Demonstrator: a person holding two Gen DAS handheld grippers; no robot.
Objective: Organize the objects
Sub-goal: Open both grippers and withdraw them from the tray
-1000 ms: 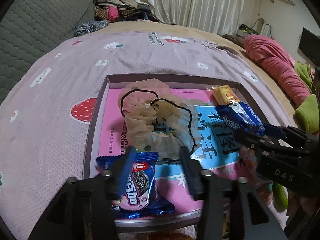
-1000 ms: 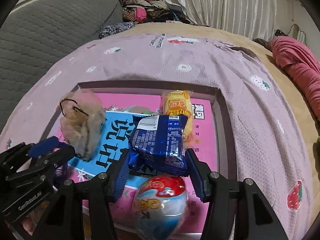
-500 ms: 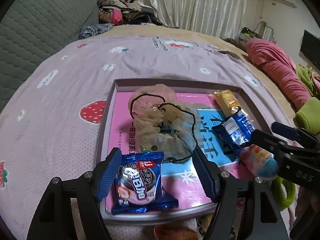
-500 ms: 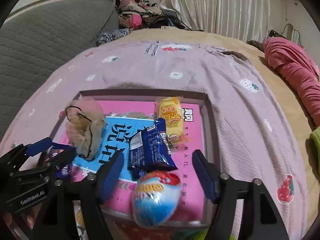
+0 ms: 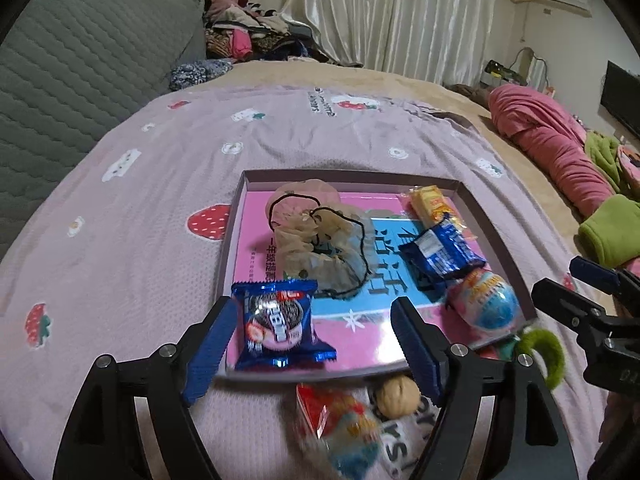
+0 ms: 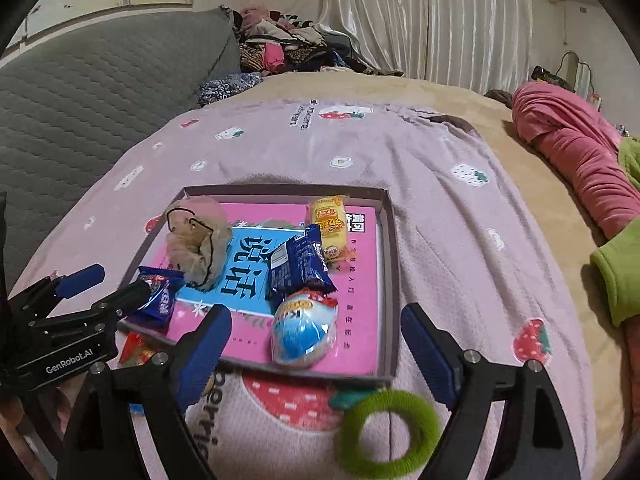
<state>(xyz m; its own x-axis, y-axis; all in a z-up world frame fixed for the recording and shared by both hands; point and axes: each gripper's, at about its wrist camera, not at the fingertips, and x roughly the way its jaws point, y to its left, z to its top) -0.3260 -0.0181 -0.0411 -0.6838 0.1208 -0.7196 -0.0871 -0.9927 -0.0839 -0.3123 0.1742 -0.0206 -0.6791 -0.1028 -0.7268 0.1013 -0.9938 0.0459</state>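
Lying just ahead of the right gripper [image 6: 316, 352], whose widening fingers hold nothing, like the left gripper's [image 5: 312, 350], the soft, light green hair tie [image 6: 386, 426] is best pinched across its ring.

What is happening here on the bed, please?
A person with two handheld grippers is sorting small things into a shallow box. The cookie packet and the egg-shaped toy already lie inside. Both the left gripper and the right gripper are opening, holding nothing. A green hair tie lies outside.
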